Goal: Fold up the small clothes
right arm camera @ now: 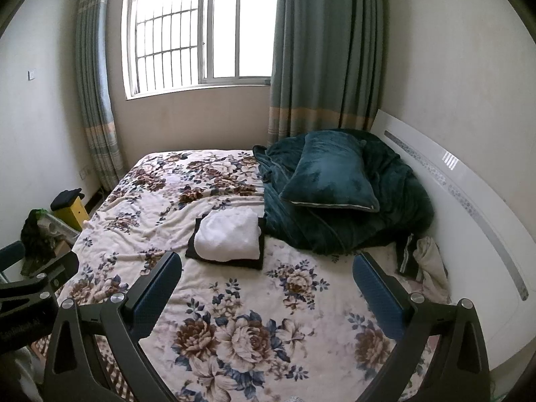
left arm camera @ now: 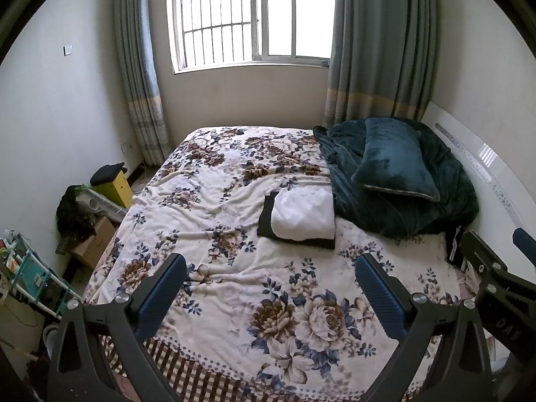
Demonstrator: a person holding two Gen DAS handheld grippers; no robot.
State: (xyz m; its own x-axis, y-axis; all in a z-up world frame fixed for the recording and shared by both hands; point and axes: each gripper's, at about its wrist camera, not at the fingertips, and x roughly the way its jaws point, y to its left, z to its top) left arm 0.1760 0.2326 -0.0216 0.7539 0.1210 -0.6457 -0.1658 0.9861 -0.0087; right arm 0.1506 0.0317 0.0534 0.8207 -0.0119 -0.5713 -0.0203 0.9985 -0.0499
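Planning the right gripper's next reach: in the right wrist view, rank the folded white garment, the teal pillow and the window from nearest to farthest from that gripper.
1. Folded white garment, mid-bed on a folded black garment, just beyond the open right gripper.
2. Teal pillow, farther back and right, on the teal blanket.
3. Window, on the far wall.

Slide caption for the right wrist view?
Open right gripper above floral bedspread, facing folded white garment stacked on folded black garment.

Right claw agape; clothes perhaps unfolded.
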